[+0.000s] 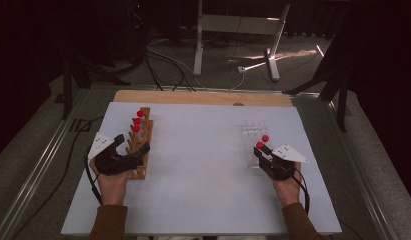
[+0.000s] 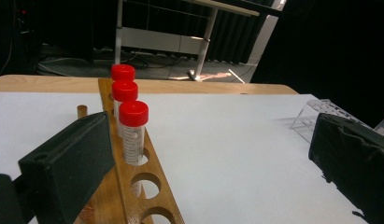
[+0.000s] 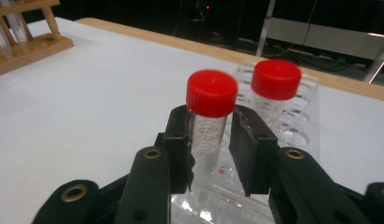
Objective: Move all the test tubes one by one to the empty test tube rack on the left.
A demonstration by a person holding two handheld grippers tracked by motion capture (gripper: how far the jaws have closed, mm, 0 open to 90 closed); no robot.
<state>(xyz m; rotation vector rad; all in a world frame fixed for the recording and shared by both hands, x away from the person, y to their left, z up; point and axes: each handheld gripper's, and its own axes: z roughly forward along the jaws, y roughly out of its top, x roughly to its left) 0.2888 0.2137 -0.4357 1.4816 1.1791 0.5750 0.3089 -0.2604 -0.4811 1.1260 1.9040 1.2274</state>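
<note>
Right gripper (image 3: 209, 154) clamped on a red-capped tube (image 3: 209, 121) in the clear rack (image 3: 292, 135); three tubes (image 2: 132, 133) already stand in the wooden rack (image 2: 143, 186), left gripper (image 2: 213, 172) open

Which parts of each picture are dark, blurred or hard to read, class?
High view: the room beyond the white table is nearly black, and the clear plastic tube rack is faint. Left gripper view: the near black jaws look soft. Right gripper view: the red-capped clear tube between the right gripper jaws is slightly blurred.
</note>
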